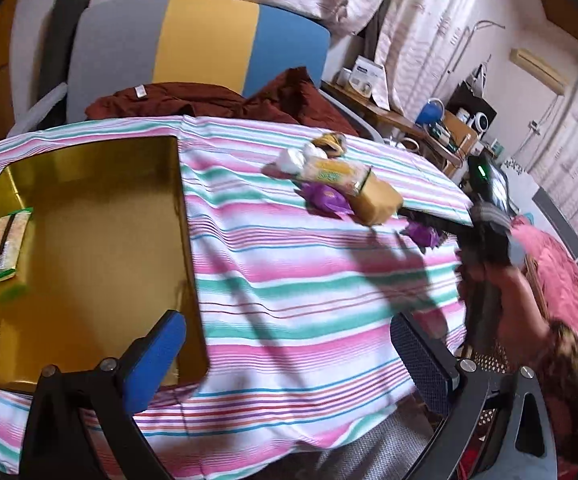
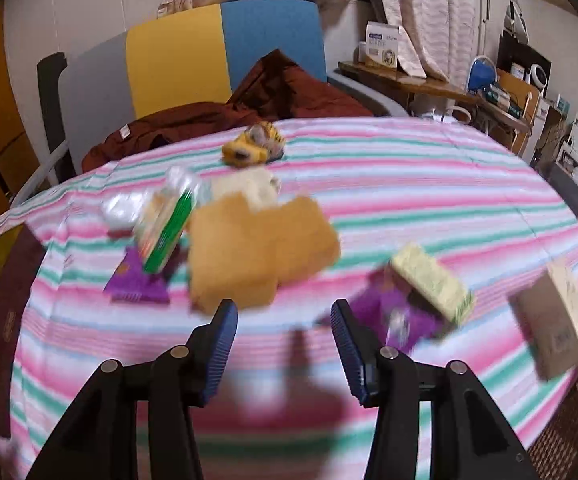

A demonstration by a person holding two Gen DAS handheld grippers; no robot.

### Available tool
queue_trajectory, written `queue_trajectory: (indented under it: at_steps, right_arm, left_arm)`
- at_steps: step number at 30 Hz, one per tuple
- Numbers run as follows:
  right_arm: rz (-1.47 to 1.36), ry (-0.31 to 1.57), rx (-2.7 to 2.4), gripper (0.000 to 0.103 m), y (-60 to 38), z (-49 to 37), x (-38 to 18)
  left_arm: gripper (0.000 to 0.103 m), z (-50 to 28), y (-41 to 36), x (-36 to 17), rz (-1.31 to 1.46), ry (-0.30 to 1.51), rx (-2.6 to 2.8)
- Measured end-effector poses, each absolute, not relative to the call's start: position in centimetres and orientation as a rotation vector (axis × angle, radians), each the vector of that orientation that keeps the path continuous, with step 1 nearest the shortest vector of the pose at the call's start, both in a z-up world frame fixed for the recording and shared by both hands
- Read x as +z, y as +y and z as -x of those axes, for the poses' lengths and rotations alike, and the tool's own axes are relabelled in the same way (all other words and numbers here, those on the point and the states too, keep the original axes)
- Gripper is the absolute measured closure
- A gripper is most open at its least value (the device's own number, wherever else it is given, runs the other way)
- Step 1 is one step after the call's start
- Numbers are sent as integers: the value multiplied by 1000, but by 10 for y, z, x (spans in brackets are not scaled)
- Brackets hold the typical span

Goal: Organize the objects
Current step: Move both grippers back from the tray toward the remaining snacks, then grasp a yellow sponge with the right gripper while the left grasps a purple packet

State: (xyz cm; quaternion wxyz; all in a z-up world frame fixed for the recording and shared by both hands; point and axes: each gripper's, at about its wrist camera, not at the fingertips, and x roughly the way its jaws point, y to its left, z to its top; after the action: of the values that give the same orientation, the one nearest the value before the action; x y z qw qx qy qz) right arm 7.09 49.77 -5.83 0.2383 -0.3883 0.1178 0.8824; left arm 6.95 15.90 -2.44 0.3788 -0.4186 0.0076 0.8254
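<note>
I held my right gripper [image 2: 285,344] spread and empty before the tan box [image 2: 261,252] on the worktop [image 2: 409,184]; my left gripper [image 1: 289,356], likewise released, waited beside the gold tin [image 1: 89,264] meant for the snacks.

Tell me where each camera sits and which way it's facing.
Left wrist: on the left claw, over the striped tablecloth beside the gold tin; both open fingers and the person's right hand show.
Right wrist: on the right claw, facing the snack pile; open fingers show.
Shared: tan box, chair.
</note>
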Motion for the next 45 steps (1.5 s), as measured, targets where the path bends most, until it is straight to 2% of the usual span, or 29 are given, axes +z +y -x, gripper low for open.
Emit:
queue_trajectory:
  at_steps: [8,13,16,20,26,31,40,45]
  right_arm:
    - [1148,397,2503,53,501,-34,-69]
    - [1134,453,2543,53,495,-40,-71]
    - [1184,571,2574,52,488,-45,-76]
    - [1245,545,2661,52,465,-61,-80]
    - [1046,576,2620,52,483,-81,-61]
    - [1046,687,2580,52,493,-57,-59]
    - [1050,727,2499,47,498,-34,-85]
    - [1018,679,2574,54,495,-48,-86]
  left_arm:
    - [0,-68,160,-27,1098,33,2132]
    - [0,-62,166,-33,1155,27,2122]
    - [0,-61,171,-33,1160,33,2121]
    - [0,-59,177,-32,1159,32,2115]
    - [0,-59,184,-34,1164,58,2126]
    - [0,-62,194,-31,1139,94,2146]
    - [0,-66,206,-26,1112,166,2141]
    - [0,-57,218,-23,1115,157,2140]
